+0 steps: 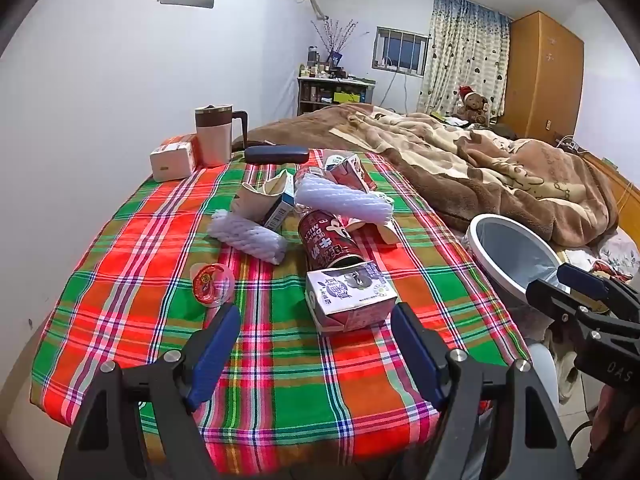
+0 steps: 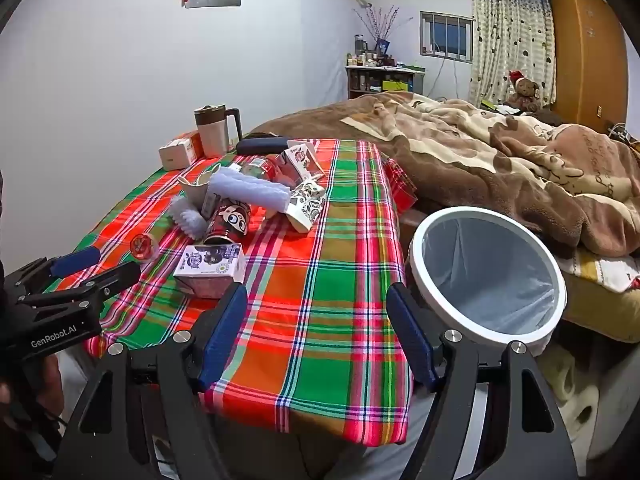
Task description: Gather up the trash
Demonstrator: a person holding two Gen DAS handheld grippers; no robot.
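Note:
Trash lies piled on a plaid tablecloth (image 1: 280, 380). The pile holds a squashed milk carton (image 1: 352, 296), a red drink can (image 1: 324, 240) on its side, two white foam nets (image 1: 248, 234), more crumpled cartons (image 1: 272, 196) and a small red jelly cup (image 1: 212, 282). My left gripper (image 1: 316, 352) is open just short of the milk carton, holding nothing. My right gripper (image 2: 318, 336) is open and holds nothing; it hangs over the table's near right corner beside the white-rimmed lined bin (image 2: 424, 276). The carton (image 2: 212, 268) lies to its left.
A lidded mug (image 1: 214, 136), a tissue box (image 1: 172, 160) and a dark case (image 1: 276, 154) stand at the table's far edge. A bed with a brown blanket (image 1: 500, 176) lies behind the bin (image 1: 476, 236). Each gripper shows in the other's view (image 2: 96, 266).

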